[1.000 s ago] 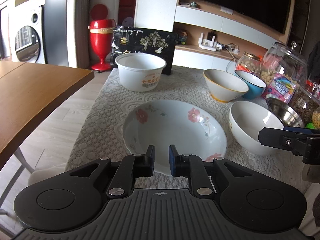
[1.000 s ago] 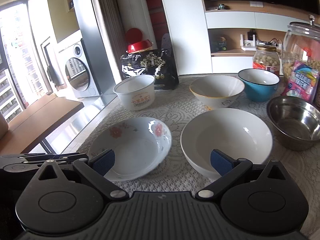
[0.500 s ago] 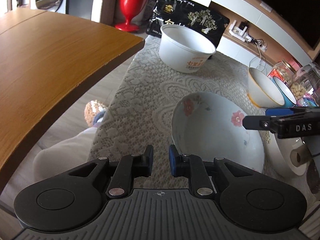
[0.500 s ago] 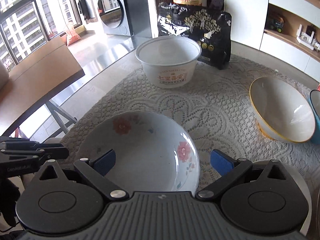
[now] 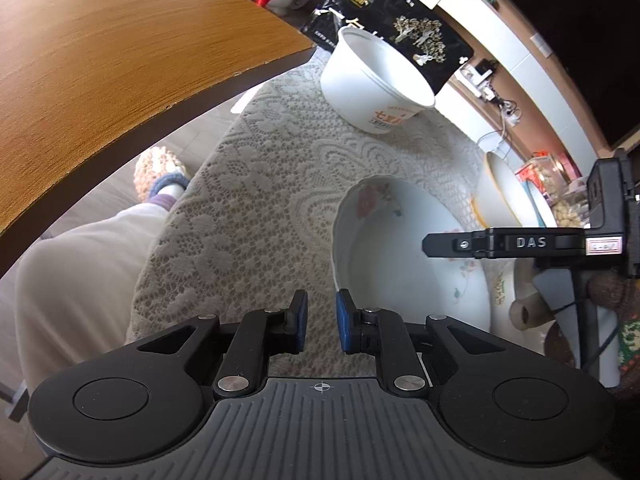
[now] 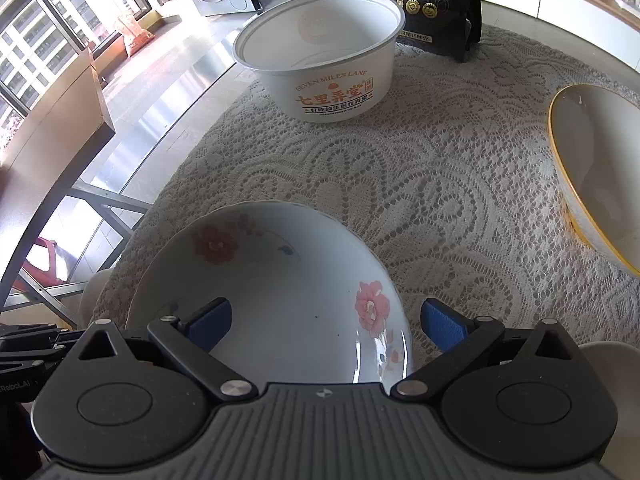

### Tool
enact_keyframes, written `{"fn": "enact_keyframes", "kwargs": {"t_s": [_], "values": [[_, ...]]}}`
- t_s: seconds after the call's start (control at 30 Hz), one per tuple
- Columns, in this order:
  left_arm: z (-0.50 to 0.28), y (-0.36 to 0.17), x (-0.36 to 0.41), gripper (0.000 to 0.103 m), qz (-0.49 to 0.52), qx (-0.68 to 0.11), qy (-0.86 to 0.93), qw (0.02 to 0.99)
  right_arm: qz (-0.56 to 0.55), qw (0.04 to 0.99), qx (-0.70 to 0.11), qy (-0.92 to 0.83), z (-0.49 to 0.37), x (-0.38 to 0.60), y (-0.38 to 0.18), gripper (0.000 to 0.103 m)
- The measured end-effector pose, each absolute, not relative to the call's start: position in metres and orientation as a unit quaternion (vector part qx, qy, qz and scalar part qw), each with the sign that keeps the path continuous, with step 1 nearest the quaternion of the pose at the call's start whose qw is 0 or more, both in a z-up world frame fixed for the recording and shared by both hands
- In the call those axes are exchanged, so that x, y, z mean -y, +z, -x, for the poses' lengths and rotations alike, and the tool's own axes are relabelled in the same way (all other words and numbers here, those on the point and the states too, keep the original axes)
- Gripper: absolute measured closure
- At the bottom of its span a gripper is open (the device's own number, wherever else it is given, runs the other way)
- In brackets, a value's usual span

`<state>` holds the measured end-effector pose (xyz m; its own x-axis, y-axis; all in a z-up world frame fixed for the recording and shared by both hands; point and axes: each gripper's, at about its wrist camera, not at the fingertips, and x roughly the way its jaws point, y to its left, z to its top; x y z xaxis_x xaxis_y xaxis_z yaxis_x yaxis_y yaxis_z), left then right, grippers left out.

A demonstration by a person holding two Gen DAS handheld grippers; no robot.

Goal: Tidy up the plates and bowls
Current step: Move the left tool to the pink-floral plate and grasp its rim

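Note:
A white flowered bowl (image 6: pixel 296 304) sits on the lace tablecloth (image 6: pixel 452 184) just ahead of my right gripper (image 6: pixel 326 326), which is open with its right rim between the jaws. In the left wrist view the same bowl (image 5: pixel 400 256) lies right of my left gripper (image 5: pixel 319 322), whose pads are nearly together with nothing between them. The right gripper (image 5: pixel 520 243) reaches over the bowl there. A white plastic tub (image 6: pixel 320 52) stands behind. A gold-rimmed white bowl (image 6: pixel 600 172) is at the right.
A black bag (image 5: pixel 392 28) stands behind the tub. A wooden table (image 5: pixel 100 60) sits at the left of the cloth-covered table. Jars (image 5: pixel 556 184) stand at the far right. The person's leg (image 5: pixel 80 272) and slipper (image 5: pixel 160 172) are below the cloth's edge.
Both grippers moved left and lower toward the flowered bowl. The right gripper now straddles its rim. The left gripper swung out over the table's left edge.

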<state>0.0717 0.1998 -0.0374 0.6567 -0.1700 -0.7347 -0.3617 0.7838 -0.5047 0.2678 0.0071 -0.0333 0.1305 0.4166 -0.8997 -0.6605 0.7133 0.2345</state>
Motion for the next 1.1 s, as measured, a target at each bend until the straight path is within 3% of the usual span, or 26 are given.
{"fn": "enact_keyframes", "kwargs": {"t_s": [0.63, 1.1], "values": [[-0.118, -0.055, -0.156, 0.079, 0.251, -0.481, 0.042, 0.839, 0.092, 0.728, -0.57, 0.369, -0.263, -0.007, -0.032, 0.001], [-0.171, -0.043, -0.203, 0.076, 0.238, -0.417, 0.107, 0.871, -0.007, 0.715, -0.607, 0.347, -0.29, -0.013, -0.039, 0.001]]}}
